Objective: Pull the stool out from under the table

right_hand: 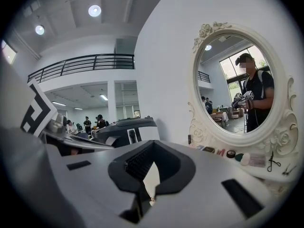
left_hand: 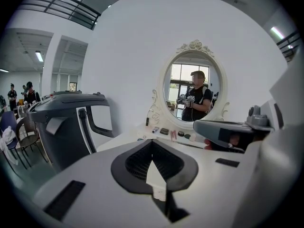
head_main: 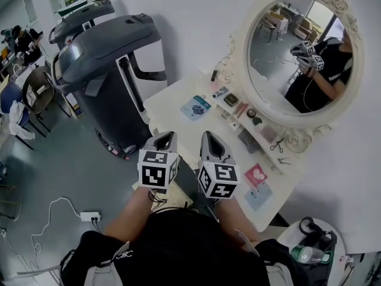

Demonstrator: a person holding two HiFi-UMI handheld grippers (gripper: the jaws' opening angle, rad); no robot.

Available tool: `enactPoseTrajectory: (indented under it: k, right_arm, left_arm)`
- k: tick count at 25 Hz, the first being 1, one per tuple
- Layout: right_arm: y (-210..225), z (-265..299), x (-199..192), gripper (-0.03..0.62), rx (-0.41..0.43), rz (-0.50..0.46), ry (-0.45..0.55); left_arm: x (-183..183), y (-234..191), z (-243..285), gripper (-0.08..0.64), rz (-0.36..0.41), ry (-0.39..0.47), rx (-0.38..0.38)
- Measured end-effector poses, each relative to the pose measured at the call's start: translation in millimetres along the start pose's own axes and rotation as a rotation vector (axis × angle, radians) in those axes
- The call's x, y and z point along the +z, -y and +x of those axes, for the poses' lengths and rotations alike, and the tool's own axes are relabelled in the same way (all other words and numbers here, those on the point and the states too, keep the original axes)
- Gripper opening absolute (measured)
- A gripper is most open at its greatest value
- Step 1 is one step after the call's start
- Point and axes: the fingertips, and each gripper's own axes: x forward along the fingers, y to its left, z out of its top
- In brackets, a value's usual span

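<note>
Both grippers hang side by side over the table's [head_main: 172, 109] near edge, pointing toward the mirror [head_main: 297, 46]. The left gripper [head_main: 166, 137] and right gripper [head_main: 209, 137] have their jaws closed together on nothing. I can't make out the stool for sure. A pale patch [head_main: 171, 198] below the left gripper may be its seat. This fits a stool tucked under and waiting for a grasp, or one drawn out and let go.

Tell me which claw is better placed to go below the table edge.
Left, probably: the left claw sits at the table's near edge, beside a beige seat-like patch below; the right claw is over the tabletop. Both are shut.
</note>
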Motion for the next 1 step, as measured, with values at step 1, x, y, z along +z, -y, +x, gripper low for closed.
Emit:
enactPoseTrajectory:
  k: [1]
  right_arm:
    - [-0.3,0.0,-0.3,0.003,-0.001,-0.002,-0.001]
  left_arm:
    - [-1.0,-0.4,0.2,0.005,-0.005,-0.002,-0.003]
